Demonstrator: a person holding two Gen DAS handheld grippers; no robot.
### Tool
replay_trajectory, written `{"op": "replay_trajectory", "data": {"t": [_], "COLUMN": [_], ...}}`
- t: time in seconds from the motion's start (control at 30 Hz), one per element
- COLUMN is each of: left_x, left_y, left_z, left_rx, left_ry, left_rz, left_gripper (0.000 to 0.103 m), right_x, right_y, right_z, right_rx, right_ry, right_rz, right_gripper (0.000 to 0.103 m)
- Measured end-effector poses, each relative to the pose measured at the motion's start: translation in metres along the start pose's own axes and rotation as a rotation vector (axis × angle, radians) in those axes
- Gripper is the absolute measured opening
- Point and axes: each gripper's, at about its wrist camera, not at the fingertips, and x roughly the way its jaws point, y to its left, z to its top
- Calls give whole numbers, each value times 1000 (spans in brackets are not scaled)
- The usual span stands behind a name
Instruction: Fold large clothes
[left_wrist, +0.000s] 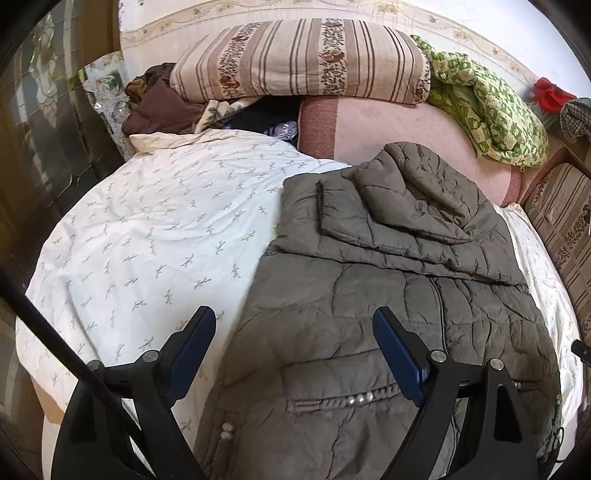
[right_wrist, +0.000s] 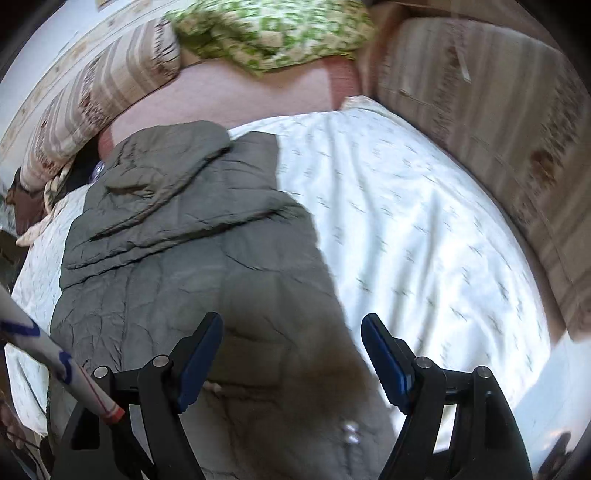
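A grey-brown quilted jacket (left_wrist: 399, 288) lies on the white leaf-print bedspread (left_wrist: 147, 229), its sleeves folded in over the chest and a beaded pocket near the hem. My left gripper (left_wrist: 293, 325) hovers above the jacket's left hem edge, jaws wide apart with nothing between them. In the right wrist view the same jacket (right_wrist: 192, 236) fills the left half, and my right gripper (right_wrist: 291, 332) hangs open over its right edge, where it meets the bedspread (right_wrist: 424, 221). Neither gripper touches the cloth.
A striped floral quilt (left_wrist: 303, 62) is stacked at the bed's head on a pink blanket (left_wrist: 399, 129), with a green patterned cloth (left_wrist: 491, 107) and brown clothes (left_wrist: 159, 103) beside it. A striped sofa (right_wrist: 498, 122) borders the bed's right side. A dark cabinet (left_wrist: 44, 147) stands left.
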Motion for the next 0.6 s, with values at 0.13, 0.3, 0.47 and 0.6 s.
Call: {"op": "replay_trajectory", "data": {"t": [0.13, 0.3, 0.47, 0.6], "left_x": [-15, -42, -82, -129], "left_y": [13, 35, 71, 124], "left_z": [-6, -13, -22, -27], "left_rx": [-23, -52, -113, -217], "left_ry": [-22, -72, -147, -242], "left_rz": [16, 50, 82, 90], "left_gripper": [87, 87, 87, 87], "right_x": [-16, -36, -63, -94], "right_y": [-27, -52, -71, -87], "right_z": [-10, -18, -24, -26], "right_rx": [57, 119, 165, 190], "right_ry": [-9, -27, -69, -119], "right_rz": [-14, -14, -3, 10], "right_gripper": [82, 82, 82, 82]}}
